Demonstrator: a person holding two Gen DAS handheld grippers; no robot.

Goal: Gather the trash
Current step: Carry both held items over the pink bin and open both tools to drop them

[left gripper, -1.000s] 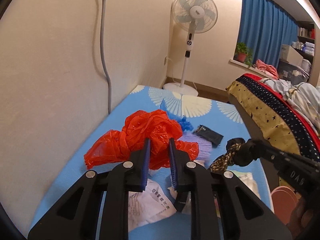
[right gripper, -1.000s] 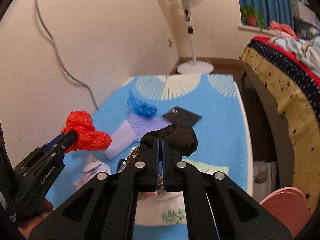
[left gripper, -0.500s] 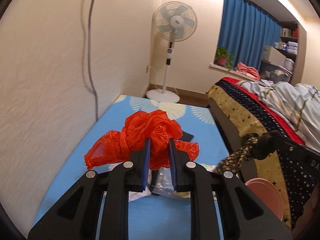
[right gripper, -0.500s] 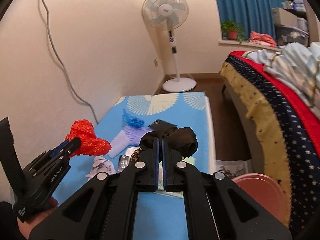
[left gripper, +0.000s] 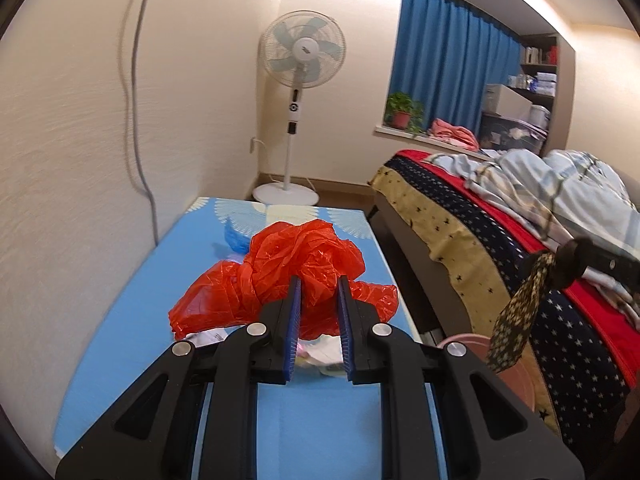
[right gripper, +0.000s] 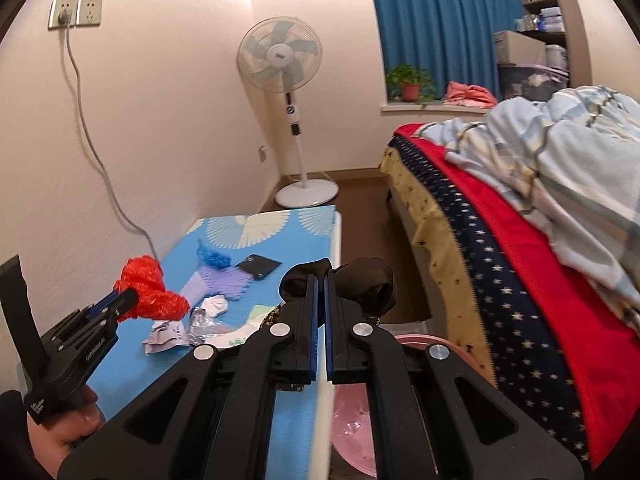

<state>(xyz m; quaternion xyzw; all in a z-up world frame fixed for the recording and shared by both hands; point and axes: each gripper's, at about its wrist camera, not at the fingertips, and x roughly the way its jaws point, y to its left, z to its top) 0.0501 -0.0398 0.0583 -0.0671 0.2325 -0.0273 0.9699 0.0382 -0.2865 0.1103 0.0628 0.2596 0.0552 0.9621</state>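
Observation:
My left gripper (left gripper: 319, 286) is shut on a crumpled red plastic bag (left gripper: 296, 272) and holds it up above the blue mat (left gripper: 132, 320); it also shows in the right wrist view (right gripper: 150, 290). My right gripper (right gripper: 320, 280) is shut on a black and leopard-print cloth (right gripper: 360, 284), which hangs from it in the left wrist view (left gripper: 520, 320) over a pink bin (right gripper: 352, 428). Loose trash lies on the mat (right gripper: 260, 244): crumpled paper (right gripper: 164, 336), foil wrapper (right gripper: 204, 326), purple cloth (right gripper: 216, 284), blue plastic (right gripper: 214, 258), black pouch (right gripper: 258, 266).
A bed (right gripper: 520, 240) with star-patterned covers and a rumpled quilt runs along the right. A standing fan (right gripper: 280, 60) is in the far corner. A grey cable (right gripper: 92, 132) hangs down the left wall from a socket. A narrow floor strip lies between mat and bed.
Both grippers have lifted and pulled back from the mat with their loads. The right gripper with the cloth has moved right, over the pink bin.

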